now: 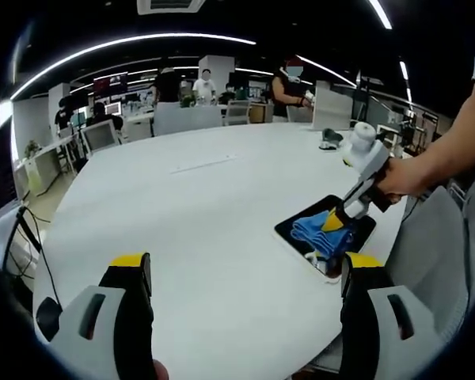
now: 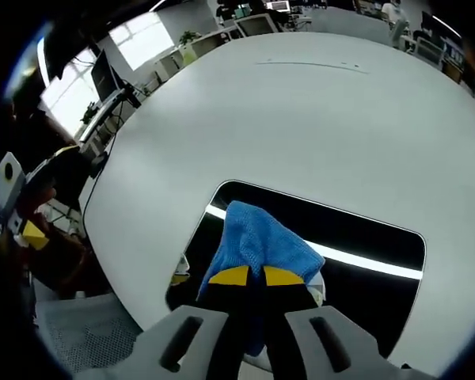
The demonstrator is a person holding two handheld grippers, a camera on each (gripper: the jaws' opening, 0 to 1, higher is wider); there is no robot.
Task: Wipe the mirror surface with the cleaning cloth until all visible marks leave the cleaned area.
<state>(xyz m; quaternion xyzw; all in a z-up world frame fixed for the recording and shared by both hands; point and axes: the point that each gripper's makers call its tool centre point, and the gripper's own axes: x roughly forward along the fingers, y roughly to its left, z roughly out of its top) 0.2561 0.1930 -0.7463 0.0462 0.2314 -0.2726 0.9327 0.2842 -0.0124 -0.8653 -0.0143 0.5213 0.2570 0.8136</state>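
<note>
We hold the blue cloth (image 2: 257, 241) tight in our right gripper (image 2: 256, 276), pressed on the dark mirror (image 2: 364, 261) near the bench (image 2: 301, 119) edge. Our left gripper (image 1: 245, 273) waits with jaws wide apart. We should push flat and rub slowly over every mark.

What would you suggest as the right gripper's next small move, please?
Probably slide the right gripper, shut on the blue cloth, across the mirror toward its far uncovered side: the cloth rests on the near part, leaving most of the dark glass unwiped.
</note>
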